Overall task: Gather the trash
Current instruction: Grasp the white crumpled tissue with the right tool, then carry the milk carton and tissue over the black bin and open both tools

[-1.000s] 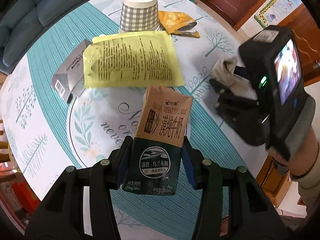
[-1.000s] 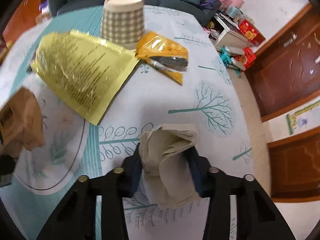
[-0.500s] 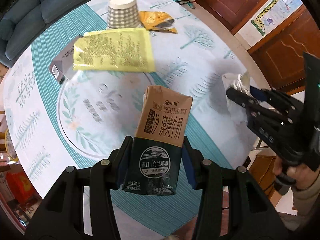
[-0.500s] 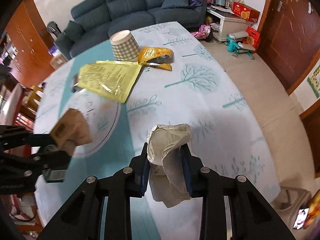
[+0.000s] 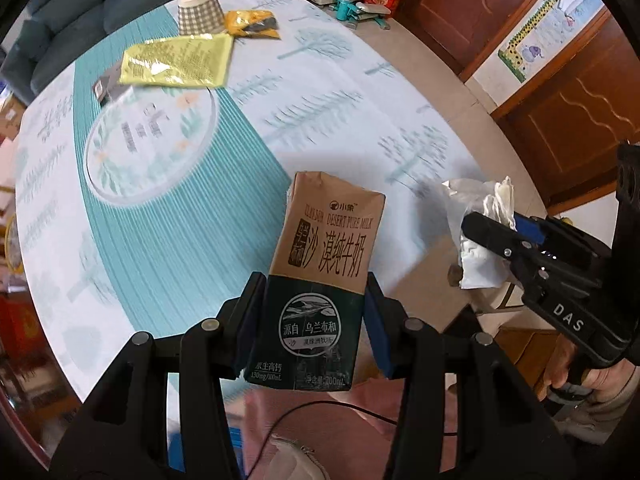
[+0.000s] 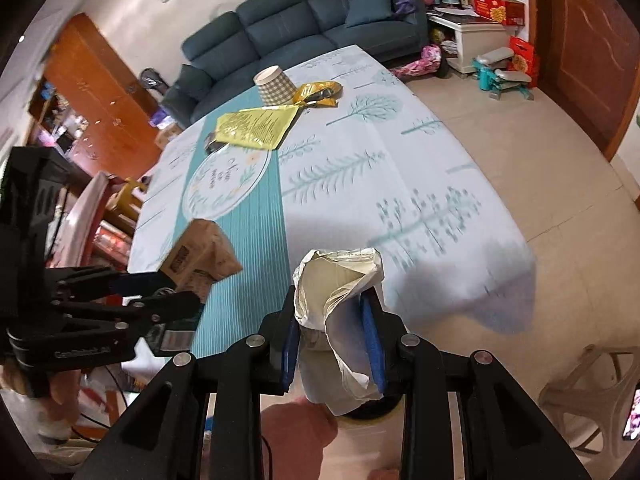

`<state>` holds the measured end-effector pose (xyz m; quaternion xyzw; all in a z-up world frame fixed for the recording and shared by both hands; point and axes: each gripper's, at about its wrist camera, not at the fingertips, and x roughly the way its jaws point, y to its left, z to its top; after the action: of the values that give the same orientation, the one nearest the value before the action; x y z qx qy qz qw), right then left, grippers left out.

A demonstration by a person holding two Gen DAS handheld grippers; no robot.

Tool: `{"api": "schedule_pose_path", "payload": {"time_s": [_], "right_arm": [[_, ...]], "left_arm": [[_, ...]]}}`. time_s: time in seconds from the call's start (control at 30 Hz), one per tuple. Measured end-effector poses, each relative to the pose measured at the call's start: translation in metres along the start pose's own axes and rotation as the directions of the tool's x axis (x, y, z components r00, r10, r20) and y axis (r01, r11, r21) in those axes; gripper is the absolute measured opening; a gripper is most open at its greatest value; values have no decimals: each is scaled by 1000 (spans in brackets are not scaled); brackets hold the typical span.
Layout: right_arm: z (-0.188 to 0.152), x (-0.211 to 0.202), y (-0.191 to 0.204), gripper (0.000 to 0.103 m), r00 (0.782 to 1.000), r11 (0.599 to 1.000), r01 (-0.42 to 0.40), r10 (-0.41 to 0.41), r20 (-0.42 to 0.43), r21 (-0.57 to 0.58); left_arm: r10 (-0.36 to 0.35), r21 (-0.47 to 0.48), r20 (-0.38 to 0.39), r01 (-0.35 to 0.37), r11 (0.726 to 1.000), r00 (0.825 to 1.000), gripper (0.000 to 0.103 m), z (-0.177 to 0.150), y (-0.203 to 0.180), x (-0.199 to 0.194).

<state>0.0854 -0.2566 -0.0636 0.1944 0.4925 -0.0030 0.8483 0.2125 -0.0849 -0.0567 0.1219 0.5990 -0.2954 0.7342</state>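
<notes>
My left gripper (image 5: pixel 314 286) is shut on a brown and dark green milk carton (image 5: pixel 328 240), held upright over the near edge of the table (image 5: pixel 160 240). My right gripper (image 6: pixel 330 304) is shut on a crumpled white paper wad (image 6: pixel 340 276), beyond the table's corner and over the floor. In the left wrist view the right gripper (image 5: pixel 492 232) and its paper wad (image 5: pixel 478 268) hang to the right of the carton. Far across the table lie a checked paper cup (image 5: pixel 199 10), a yellow flat packet (image 5: pixel 180 62), an orange snack wrapper (image 5: pixel 252 24) and a small grey box (image 5: pixel 110 86).
A dark blue sofa (image 6: pixel 304 24) stands behind the table. Wooden doors (image 6: pixel 580 40) and a cabinet (image 5: pixel 560 128) line the right side, with a white plastic stool (image 6: pixel 592 380) on the tiled floor. A person's pink-clad knee (image 5: pixel 304 432) is below the grippers.
Both grippers have drawn back from the middle of the table to its near edge and risen, each still carrying its load. The table's other trash now looks farther off.
</notes>
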Motion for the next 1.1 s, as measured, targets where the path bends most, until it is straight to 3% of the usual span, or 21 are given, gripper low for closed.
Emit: {"api": "schedule_pose_path", "payload": {"time_s": [0.27,0.53,0.77,0.97,1.0,1.1], "right_arm": [[-77,-43,-43,29,993,993,-106,104,-47,-44],[-121,-28,-63,28,977,986,-165,159,-142,-29],[-152,27,-76,29,962,985,-160,171,-213,68],[-199,109,-97,29,948,981,-111,153,-279,161],[-218,143,-105,29,941,975,-95,153,-302,201],[-233,171,-110,29,936,972,-81,151,-318,221]], "left_arm": [[25,-98,-37,-28,995,999,44,-84,-79,14],[69,-178,-72,-81,981,995,44,-150,-111,25],[47,-242,-129,-77,967,991,44,-176,-93,59],[25,-243,-168,-66,968,985,44,-204,-78,129],[23,-246,-165,-64,967,986,44,-207,-76,140],[23,-267,-173,-70,961,985,44,-218,-63,183]]}}
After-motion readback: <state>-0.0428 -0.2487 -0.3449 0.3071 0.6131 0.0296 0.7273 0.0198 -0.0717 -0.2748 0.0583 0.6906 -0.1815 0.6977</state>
